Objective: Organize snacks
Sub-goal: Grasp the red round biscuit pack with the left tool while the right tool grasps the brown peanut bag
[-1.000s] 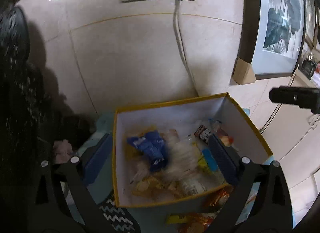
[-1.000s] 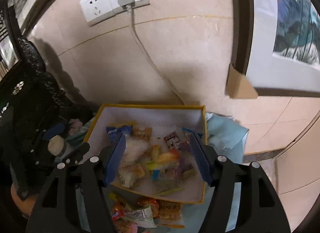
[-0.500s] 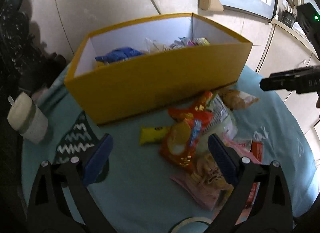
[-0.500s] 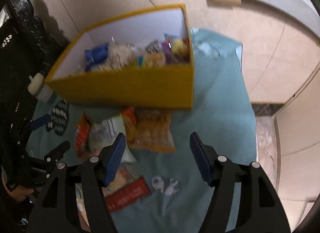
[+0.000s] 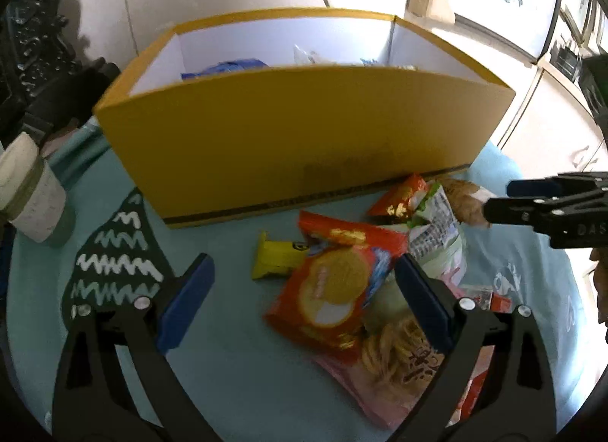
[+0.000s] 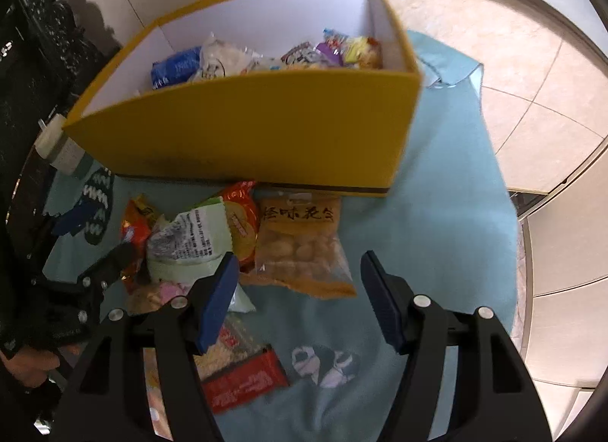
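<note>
Both your tongs stand open and empty. Left tongs [image 5: 304, 295] hover over the orange cracker packet [image 5: 334, 290]; right tongs [image 6: 300, 290] sit just short of the peanut bag [image 6: 300, 248]. Loose snacks overlap in a heap on the blue cloth [image 6: 437, 252], touching the near wall of the yellow box [image 6: 247, 130], which is already part filled. Risk, as I judge it: closing on one packet drags its overlapping neighbour, or slick foil slips free.

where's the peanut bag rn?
Right wrist view: peanut bag lies on the teal cloth, just in front of the yellow box, right edge of the snack pile.
</note>
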